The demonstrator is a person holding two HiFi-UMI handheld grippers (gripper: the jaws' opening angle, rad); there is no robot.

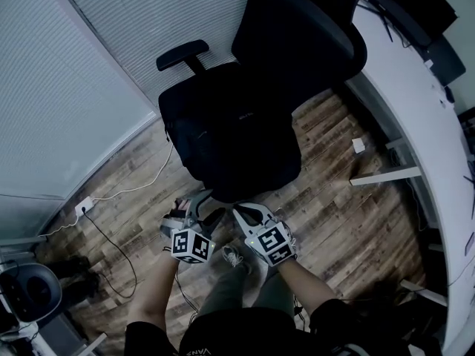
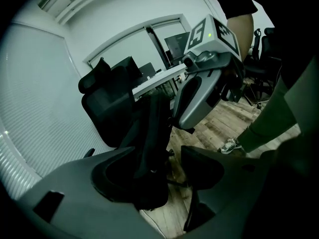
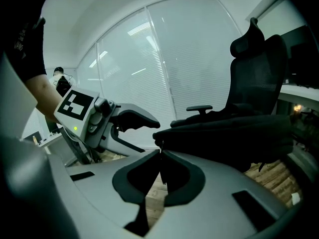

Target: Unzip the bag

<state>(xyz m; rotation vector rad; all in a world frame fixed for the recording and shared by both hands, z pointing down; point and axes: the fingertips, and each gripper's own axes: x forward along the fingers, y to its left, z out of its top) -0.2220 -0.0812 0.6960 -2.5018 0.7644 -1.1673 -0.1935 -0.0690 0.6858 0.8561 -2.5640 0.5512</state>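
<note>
We find the bag (image 1: 237, 143) black, soft and slumped on the seat of the office chair (image 1: 297, 35), at 12 o'clock from both tools. The right tool (image 3: 160, 154) is closed, pinching a thin dark tab (image 3: 163, 177) at the bag's near edge. The left tool (image 2: 169, 168) stands open, with a dark fold of the bag between its jaws, nearer the 9 o'clock jaw.

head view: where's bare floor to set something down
Bare wood floor lies right of the right gripper, between the office chair and the desk leg. Left of the chair, cables cross the planks. Crowded at the seat front: left gripper, right gripper shut on the zipper pull, a shoe.
</note>
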